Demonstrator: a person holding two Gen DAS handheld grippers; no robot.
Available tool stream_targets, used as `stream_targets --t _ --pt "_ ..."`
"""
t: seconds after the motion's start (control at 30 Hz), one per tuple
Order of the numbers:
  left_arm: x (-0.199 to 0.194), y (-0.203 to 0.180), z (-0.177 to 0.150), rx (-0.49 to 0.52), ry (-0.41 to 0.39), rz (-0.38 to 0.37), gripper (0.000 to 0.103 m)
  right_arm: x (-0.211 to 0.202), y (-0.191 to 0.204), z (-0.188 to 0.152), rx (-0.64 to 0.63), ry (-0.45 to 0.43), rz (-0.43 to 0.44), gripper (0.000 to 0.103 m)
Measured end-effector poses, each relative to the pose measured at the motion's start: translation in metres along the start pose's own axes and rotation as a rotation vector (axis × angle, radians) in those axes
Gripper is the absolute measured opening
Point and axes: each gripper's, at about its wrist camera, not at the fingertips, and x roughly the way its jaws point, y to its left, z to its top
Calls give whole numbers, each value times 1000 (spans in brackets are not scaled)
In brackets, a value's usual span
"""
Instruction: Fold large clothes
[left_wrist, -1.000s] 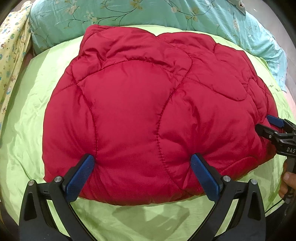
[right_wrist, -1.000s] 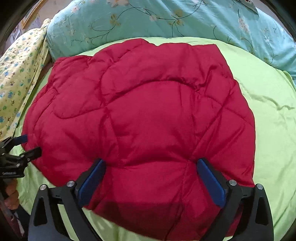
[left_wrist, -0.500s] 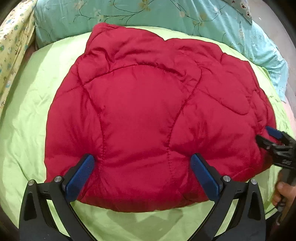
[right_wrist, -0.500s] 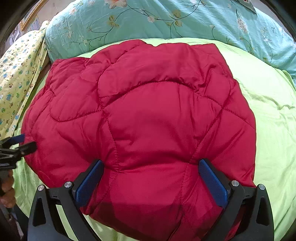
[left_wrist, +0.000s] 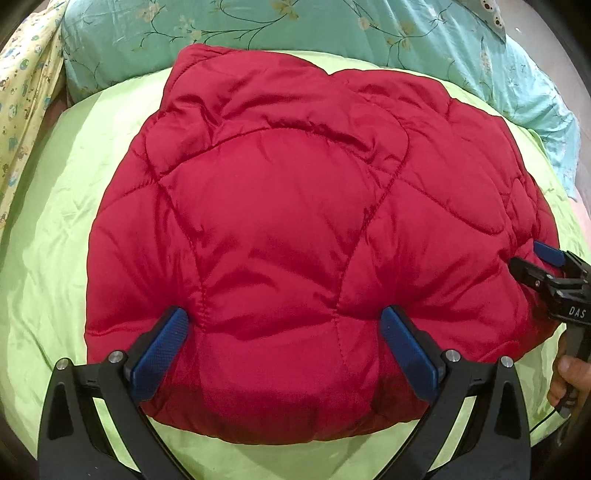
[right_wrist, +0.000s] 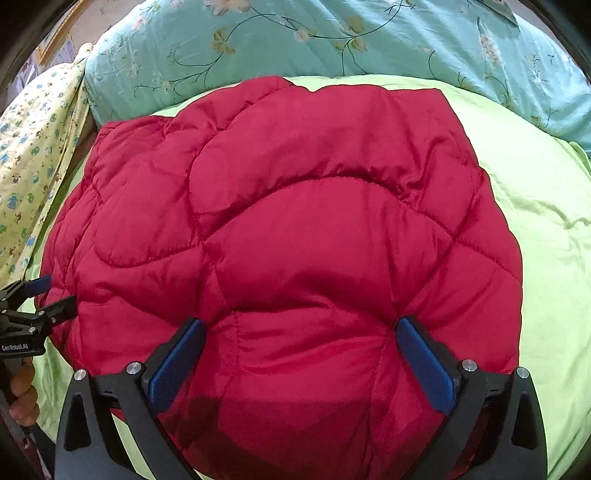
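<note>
Lime sheet (left_wrist: 44, 258) is carrying a red quilted jacket (left_wrist: 295, 229), long axis running left-right, w/ teal floral duvet (right_wrist: 332, 40) lying at far side. Left gripper (left_wrist: 284, 343) and right gripper (right_wrist: 301, 354), both spread wide, are pressing jacket's near edge. Writing reading "DAS", "GenRobot.AI".

Red quilted puffer jacket (left_wrist: 295, 229), folded into a rounded bundle on a lime-green sheet (left_wrist: 55, 258). The left gripper (left_wrist: 284, 347) straddles the jacket's near edge, jaws spread wide, blue pads pressing into the fabric. At right, the right gripper (left_wrist: 535, 258) meets the jacket's right edge. A teal floral quilt (left_wrist: 332, 29) lies along the far side.
</note>
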Motion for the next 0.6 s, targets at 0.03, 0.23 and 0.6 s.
stream_targets --t 0.03,0.23,0.6 --pt "-2 -1 0 1 -1 3 103 -1 2 -1 2 0 0 103" --pt "-21 0 -7 3 -14 5 103 -28 4 -6 7 -8 11 102" --pt "-55 -12 -51 45 -31 43 103 -84 16 -54 -41 1 101 103"
